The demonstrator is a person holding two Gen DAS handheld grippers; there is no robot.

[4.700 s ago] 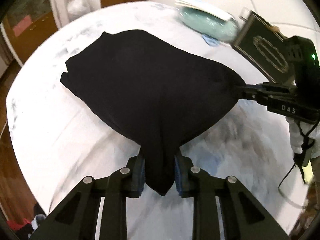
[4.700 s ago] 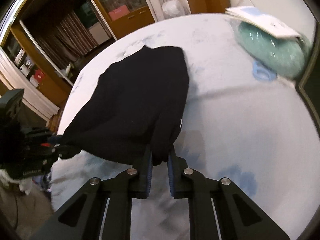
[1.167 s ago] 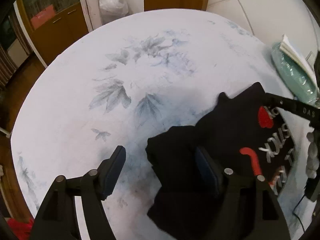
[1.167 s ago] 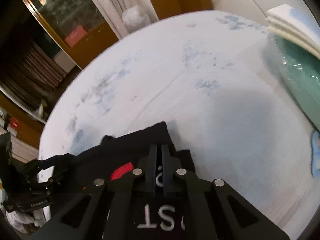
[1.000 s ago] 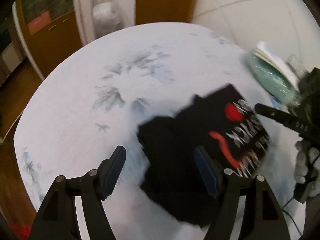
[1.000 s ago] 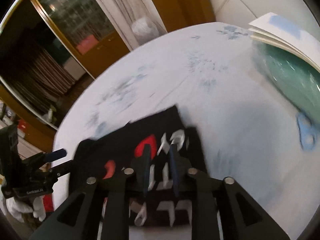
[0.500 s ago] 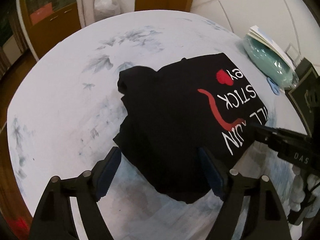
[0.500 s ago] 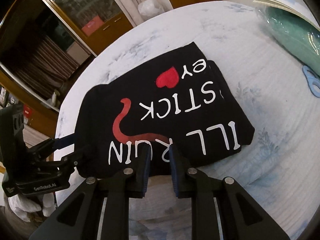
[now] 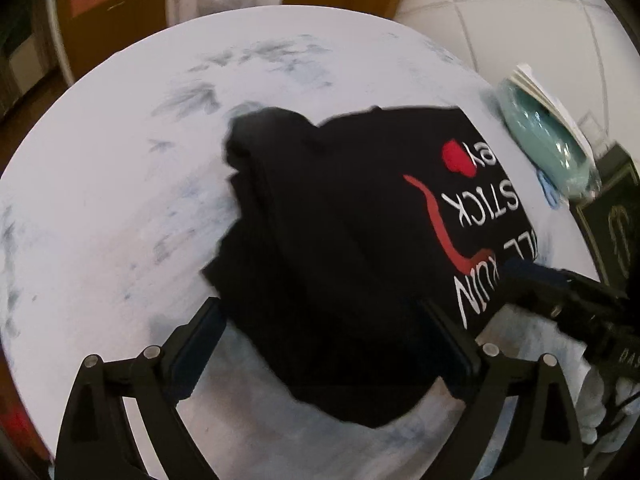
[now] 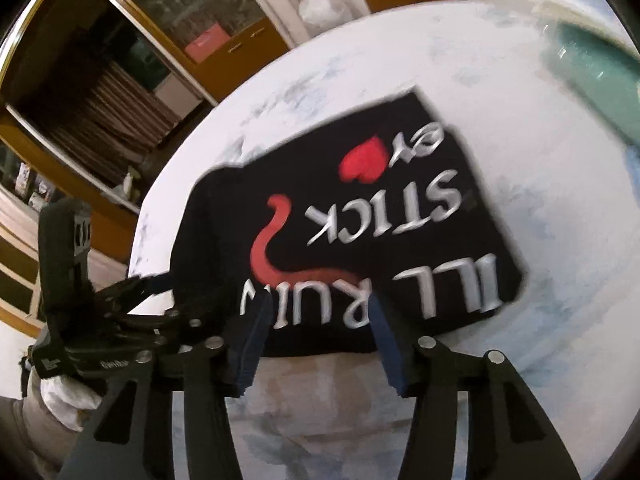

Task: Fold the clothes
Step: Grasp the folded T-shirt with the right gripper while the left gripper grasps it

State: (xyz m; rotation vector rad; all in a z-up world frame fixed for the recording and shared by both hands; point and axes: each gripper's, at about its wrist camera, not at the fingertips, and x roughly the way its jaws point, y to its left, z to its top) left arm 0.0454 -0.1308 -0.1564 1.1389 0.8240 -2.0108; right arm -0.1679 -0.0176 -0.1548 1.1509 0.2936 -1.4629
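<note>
A folded black T-shirt [image 9: 340, 232] with white lettering and a red heart lies flat on the round white table [image 9: 120, 208]. My left gripper [image 9: 324, 344] hovers over the shirt's near left edge with its jaws opening wide; cloth shows between the fingers but the pads do not press on it. In the right wrist view the shirt [image 10: 360, 232] lies print side up. My right gripper [image 10: 316, 344] stands at its near edge, jaws opening, the hem just beyond the blue pads [image 10: 250, 352]. The other gripper shows at the side of each view.
A teal bowl-like object [image 9: 548, 148] with white papers on top sits at the table's far right, a dark box [image 9: 612, 216] beside it. Wooden cabinets [image 10: 120, 60] and curtains stand behind the table. A gloved hand [image 10: 68, 396] holds the left gripper.
Both grippers have let go of the shirt and their jaws have spread. The shirt, carried folded a second ago, now lies flat on the table with its print up.
</note>
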